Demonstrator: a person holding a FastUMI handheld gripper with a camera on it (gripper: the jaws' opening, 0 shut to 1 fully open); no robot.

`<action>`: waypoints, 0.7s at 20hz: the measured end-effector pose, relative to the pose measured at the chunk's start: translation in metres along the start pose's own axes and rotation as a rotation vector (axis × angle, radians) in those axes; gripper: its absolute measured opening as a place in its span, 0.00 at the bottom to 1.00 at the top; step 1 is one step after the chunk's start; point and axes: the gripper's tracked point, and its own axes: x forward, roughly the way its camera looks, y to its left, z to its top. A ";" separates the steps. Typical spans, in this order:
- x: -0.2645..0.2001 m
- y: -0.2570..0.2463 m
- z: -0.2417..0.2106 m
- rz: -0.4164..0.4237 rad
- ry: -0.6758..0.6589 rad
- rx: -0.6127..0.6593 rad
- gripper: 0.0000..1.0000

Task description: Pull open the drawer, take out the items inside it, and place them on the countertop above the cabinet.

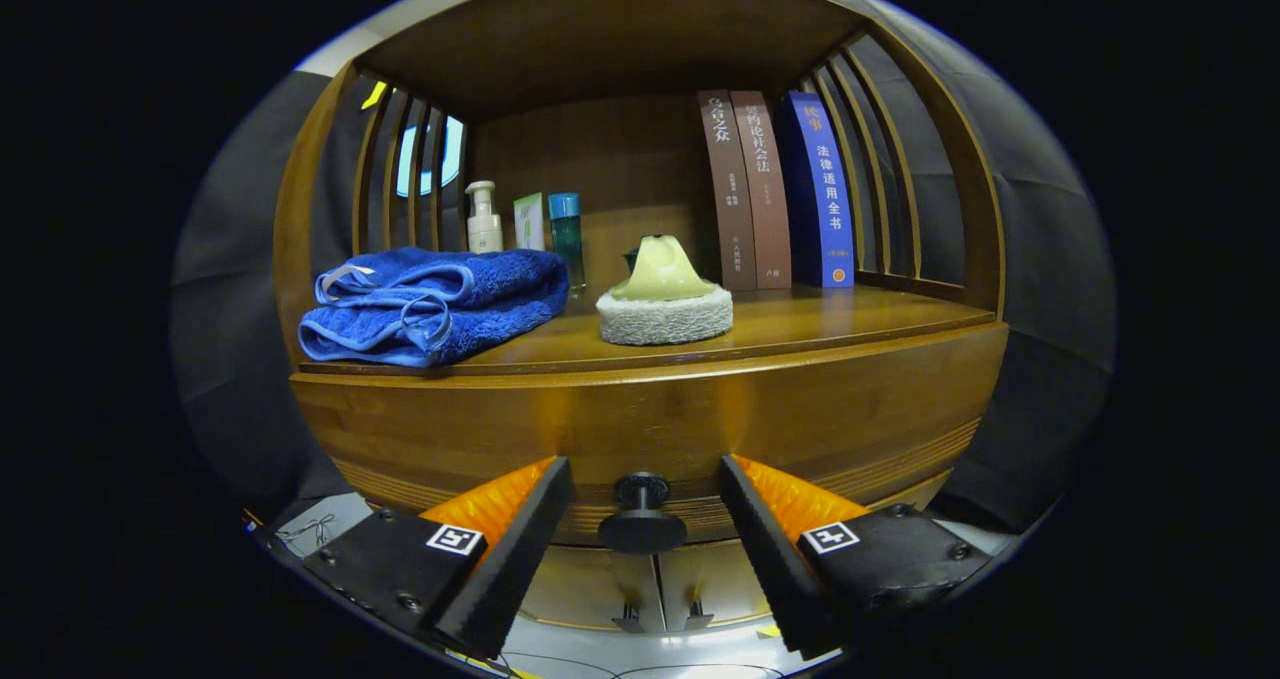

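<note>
The wooden cabinet's drawer front (560, 429) fills the space just ahead of my fingers. Its round black knob (641, 515) sits between them, touching neither. My gripper (643, 465) is open, one finger on each side of the knob. On the countertop (850, 324) above lie a folded blue towel (435, 302) toward the left and a pale yellow-handled scrub pad (665, 299) near the middle. I cannot see inside the drawer.
At the back of the countertop stand a white pump bottle (484, 219), a small green box (529, 221) and a teal bottle (567, 234). Three upright books (770, 191) lean at the back right. Slatted wooden sides (880, 159) and a top board enclose the shelf.
</note>
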 end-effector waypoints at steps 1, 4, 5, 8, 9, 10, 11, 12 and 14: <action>-0.001 -0.002 0.000 -0.004 0.002 -0.004 1.00; -0.002 0.001 -0.004 -0.002 0.030 -0.034 0.99; -0.005 0.002 -0.007 0.001 0.047 -0.048 0.99; -0.019 0.013 -0.010 0.016 0.066 -0.073 0.99; -0.026 0.015 -0.009 0.021 0.061 -0.079 0.99; -0.035 0.018 -0.004 0.023 0.053 -0.082 0.99; -0.044 0.020 0.001 0.025 0.042 -0.081 0.99; -0.054 0.019 0.008 0.024 0.031 -0.080 0.99; -0.070 0.018 0.025 0.023 0.001 -0.076 0.99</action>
